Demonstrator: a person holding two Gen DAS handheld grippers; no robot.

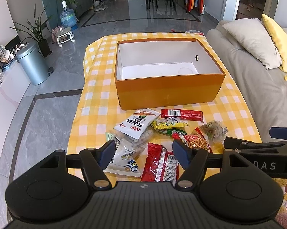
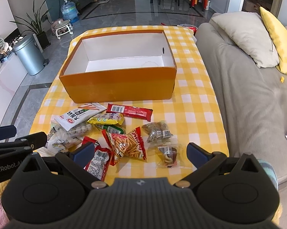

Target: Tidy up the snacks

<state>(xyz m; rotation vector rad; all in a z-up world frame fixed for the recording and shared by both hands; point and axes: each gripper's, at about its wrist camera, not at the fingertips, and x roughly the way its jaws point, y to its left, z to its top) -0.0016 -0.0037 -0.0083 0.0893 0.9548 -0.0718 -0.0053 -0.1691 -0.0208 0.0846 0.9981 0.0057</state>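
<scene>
**A:** On the yellow checked table, the snacks lie in a loose pile just in front of the orange box, which has nothing in it that I can see. Left gripper hangs over the near edge of the pile, jaws spread, nothing between them. Right gripper same deal, jaws spread even wider, holding nothing.

**B:** So what goes wrong from here?

**A:** My guess: the packets overlap. The white packet lies on top of a clear bag, and the red packet sits touching its neighbours, so a pinch could drag two at once or slide off the slick foil. Also the two grippers are close side by side, so they might bump if both go in together.

**B:** Anything you can't see?

**A:** Yeah, the near part of the pile is hidden behind the gripper bodies in both views, and the box's near inside wall is out of sight. Most labels are too small to read.
</scene>
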